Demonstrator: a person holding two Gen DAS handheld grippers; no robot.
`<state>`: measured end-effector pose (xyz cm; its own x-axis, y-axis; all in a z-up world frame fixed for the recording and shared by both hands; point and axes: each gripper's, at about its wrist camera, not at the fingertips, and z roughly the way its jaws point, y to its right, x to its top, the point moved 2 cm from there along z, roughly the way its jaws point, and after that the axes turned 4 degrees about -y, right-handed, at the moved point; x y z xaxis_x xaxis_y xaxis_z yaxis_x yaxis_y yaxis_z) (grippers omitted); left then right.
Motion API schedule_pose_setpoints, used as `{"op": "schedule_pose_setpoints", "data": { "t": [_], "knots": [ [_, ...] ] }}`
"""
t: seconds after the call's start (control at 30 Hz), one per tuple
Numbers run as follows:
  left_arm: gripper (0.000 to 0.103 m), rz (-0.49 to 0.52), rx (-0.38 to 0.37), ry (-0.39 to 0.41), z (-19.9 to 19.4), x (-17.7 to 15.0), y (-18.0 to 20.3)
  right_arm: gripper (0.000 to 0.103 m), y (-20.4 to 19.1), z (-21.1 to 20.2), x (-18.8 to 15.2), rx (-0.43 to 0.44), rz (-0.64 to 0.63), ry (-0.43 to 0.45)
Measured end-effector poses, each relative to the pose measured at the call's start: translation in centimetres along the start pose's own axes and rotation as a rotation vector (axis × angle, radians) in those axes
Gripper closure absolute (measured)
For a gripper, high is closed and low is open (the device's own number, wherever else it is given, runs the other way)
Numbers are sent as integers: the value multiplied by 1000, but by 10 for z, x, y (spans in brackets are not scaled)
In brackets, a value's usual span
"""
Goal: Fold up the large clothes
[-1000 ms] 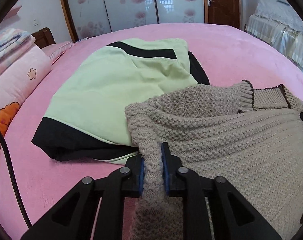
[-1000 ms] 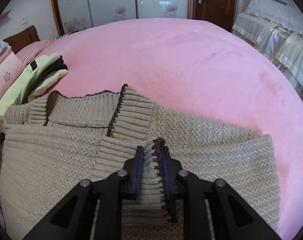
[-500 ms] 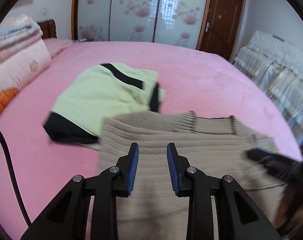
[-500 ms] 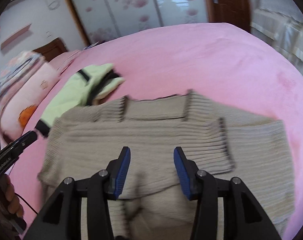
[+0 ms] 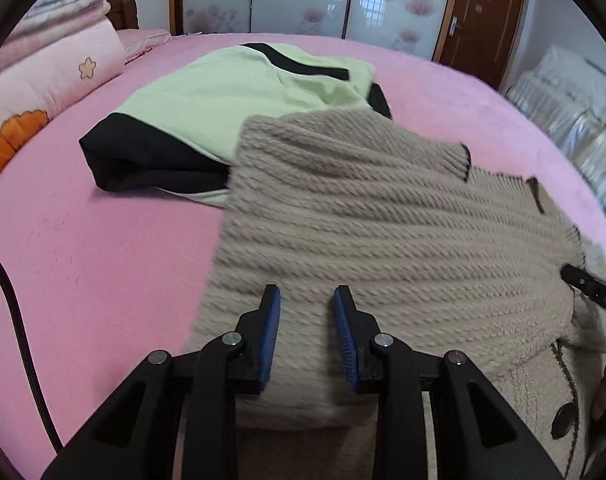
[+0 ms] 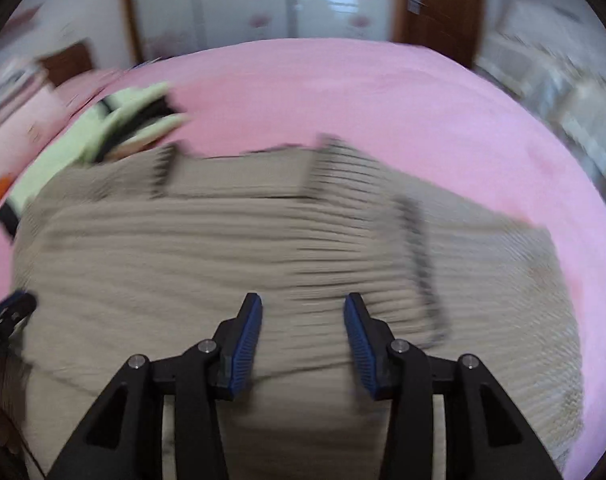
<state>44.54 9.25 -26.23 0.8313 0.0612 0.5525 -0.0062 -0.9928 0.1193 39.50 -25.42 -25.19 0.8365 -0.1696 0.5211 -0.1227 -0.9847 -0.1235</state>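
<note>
A beige chunky-knit sweater (image 5: 383, 232) lies folded on the pink bed (image 5: 83, 280), its ribbed collar at the far side. My left gripper (image 5: 307, 292) hovers over the sweater's near left part, open, with nothing pinched between its blue pads. In the blurred right wrist view the sweater (image 6: 223, 240) spreads under my right gripper (image 6: 303, 300); its jaws are closing but stand apart, gripping nothing. A black tip of the right gripper (image 5: 591, 288) shows at the right edge of the left wrist view. The left gripper's tip (image 6: 7, 312) shows at the left edge of the right wrist view.
A folded light-green and black garment (image 5: 223, 92) lies just beyond the sweater's left corner, partly under it. Rolled pink quilts (image 5: 43, 80) line the bed's left side. A black cable (image 5: 19, 320) trails at the left. A second bed (image 5: 563, 104) stands at the right.
Both grippers let go of the sweater's knit edges and pulled back toward me. The sweater now lies flat, and both pairs of jaws stand apart over it.
</note>
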Motion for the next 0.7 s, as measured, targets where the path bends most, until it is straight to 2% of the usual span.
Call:
{"op": "schedule_pose_setpoints", "data": {
  "t": [0.07, 0.1, 0.27, 0.47, 0.57, 0.63, 0.7],
  "knots": [
    [76, 1, -20, -10, 3, 2, -3, 94, 20, -1, 2, 32, 47, -15],
    [76, 9, -12, -12, 4, 2, -2, 96, 23, -2, 2, 35, 49, -22],
    [76, 39, 31, -24, 6, 7, 5, 92, 15, -5, 1, 1, 43, -30],
    [72, -14, -1, -80, -15, 17, 1, 89, 15, -22, 8, 19, 101, -65],
    [61, -25, -15, -63, -39, 22, 1, 88, 13, -47, 9, 21, 96, -55],
    [47, -32, -21, -42, -62, 26, 2, 86, 12, -70, 12, 25, 94, -29],
    [43, -37, -23, -31, -83, 31, 3, 80, 11, -99, 14, 26, 93, 1]
  ]
}}
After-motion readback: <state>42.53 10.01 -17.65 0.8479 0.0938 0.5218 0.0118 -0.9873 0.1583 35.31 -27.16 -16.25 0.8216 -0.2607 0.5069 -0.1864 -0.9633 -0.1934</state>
